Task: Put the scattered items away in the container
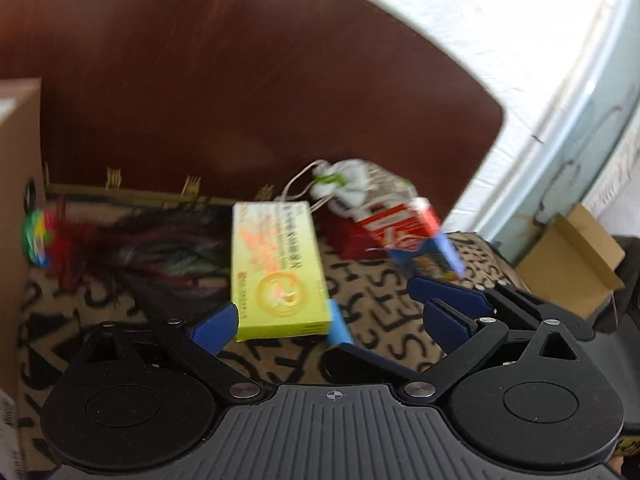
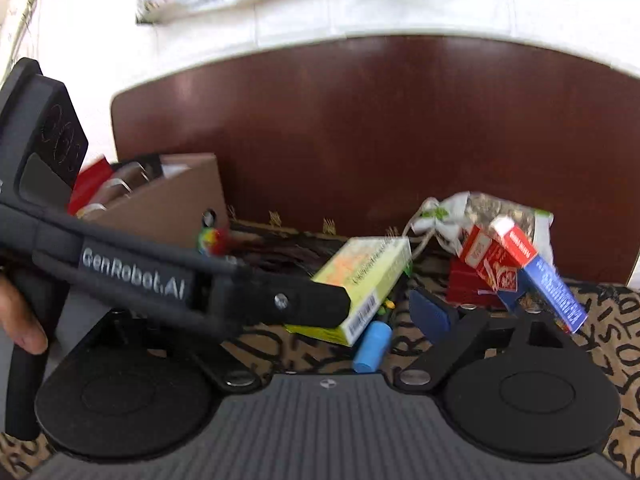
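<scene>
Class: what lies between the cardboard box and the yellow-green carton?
Dark feathers on the patterned cloth, between cardboard box and yellow-green carton, in the left wrist view.

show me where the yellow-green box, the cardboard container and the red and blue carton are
yellow-green box (image 1: 276, 268): left wrist view, middle of its printed top.
cardboard container (image 2: 176, 204): right wrist view, its brown side wall.
red and blue carton (image 2: 536, 268): right wrist view, its side.

Yellow-green box (image 1: 278, 272), red-and-blue carton (image 1: 420, 240), tan cloth (image 1: 380, 292) with black lettering.
</scene>
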A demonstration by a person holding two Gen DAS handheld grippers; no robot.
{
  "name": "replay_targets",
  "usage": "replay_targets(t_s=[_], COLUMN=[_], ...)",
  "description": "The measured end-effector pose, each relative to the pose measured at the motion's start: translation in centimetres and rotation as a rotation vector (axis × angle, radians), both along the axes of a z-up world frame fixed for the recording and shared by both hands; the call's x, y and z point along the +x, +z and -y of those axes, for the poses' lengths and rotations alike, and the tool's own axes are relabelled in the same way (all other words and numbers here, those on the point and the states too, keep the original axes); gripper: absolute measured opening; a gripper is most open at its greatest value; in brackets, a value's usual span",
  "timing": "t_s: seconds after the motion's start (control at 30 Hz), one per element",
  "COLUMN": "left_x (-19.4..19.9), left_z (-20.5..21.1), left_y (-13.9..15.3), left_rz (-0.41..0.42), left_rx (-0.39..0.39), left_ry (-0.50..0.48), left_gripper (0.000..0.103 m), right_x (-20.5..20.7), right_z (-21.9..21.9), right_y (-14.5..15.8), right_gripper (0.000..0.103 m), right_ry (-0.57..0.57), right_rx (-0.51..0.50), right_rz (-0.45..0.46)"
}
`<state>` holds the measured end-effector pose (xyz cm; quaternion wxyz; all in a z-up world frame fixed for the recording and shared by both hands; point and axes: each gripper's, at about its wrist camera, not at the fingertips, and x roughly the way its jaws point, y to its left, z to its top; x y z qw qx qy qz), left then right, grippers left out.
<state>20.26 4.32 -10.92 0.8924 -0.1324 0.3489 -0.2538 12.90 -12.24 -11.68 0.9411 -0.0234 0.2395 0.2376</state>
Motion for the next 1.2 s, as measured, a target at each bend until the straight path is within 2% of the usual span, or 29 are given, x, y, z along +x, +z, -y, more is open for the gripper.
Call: replay_targets(t_s=[0.17, 0.47, 0.57, 0.6, 0.77, 0.93, 1.0, 1.2], left_x=[2.9, 5.3, 5.5, 5.4, 4.1, 2.1, 1.3, -0.9], left_z=[-0.1, 0.2, 0.3, 0.2, 0.3, 0.1, 0.1, -0.3], left_y=[-1.9, -3.1, -3.2, -3.1, -2.3, -0.8, 0.3, 2.3], left_rz=[-0.056, -0.067, -0.07, -0.071, -0.056, -0.049, -0.021, 0.032], left_rx=[-0.02, 0.0, -0.005, -0.011, -0.01, -0.031, -0.052, -0.07], left_ry=[0.011, 0.005, -0.018, -0.026, -0.046, -0.061, -0.073, -0.08], left_gripper=[0.101, 0.101, 0.095, 0.092, 0.09, 0.088, 0.08, 0.079], right_x=[1.8, 3.7, 3.8, 3.8, 2.5, 0.0, -0.8, -1.5], right_z=[-1.2, -2.7, -2.3, -2.0, -1.2, -1.0, -1.3, -2.3], right_y=[-1.8, -3.3, -3.3, -3.1, -2.0, 0.6, 1.6, 4.0], right_gripper=[0.083, 0.079, 0.076, 0.074, 0.072, 0.072, 0.072, 0.072], right_ry=[0.04, 0.064, 0.051, 0.048, 0.05, 0.069, 0.081, 0.073], right_rx=[-0.071, -0.15, -0.139, -0.127, -0.107, -0.107, -0.128, -0.147], right_rz=[-0.032, -0.04, -0.051, -0.06, -0.058, 0.009, 0.031, 0.074])
